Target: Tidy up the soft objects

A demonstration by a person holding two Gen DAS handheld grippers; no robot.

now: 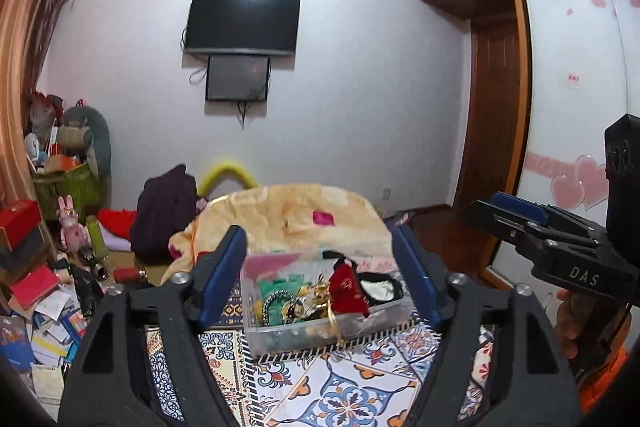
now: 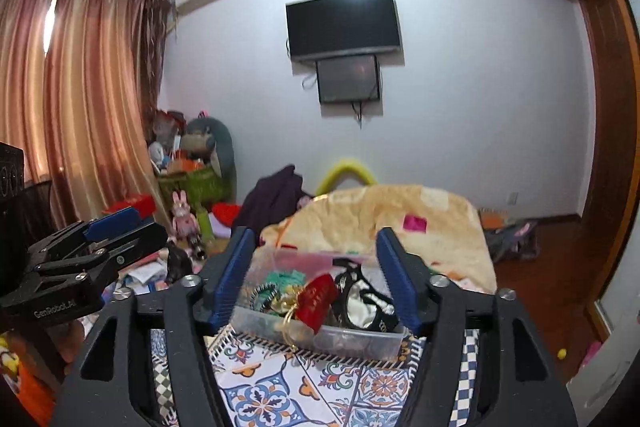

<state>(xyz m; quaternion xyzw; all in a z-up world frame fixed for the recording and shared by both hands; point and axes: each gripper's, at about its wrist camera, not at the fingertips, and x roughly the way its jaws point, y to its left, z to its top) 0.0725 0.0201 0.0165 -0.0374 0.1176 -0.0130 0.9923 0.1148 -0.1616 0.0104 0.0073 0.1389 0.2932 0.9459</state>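
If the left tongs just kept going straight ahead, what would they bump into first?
Most likely the clear plastic box full of soft things, which sits right between the open left tongs on the patterned cloth. The red pouch on top looks nearest their line, though depth is hard to judge.

A clear box [image 1: 326, 323] of soft items sits on the patterned cloth [image 1: 340, 387], with a blanket [image 1: 296, 215] behind.
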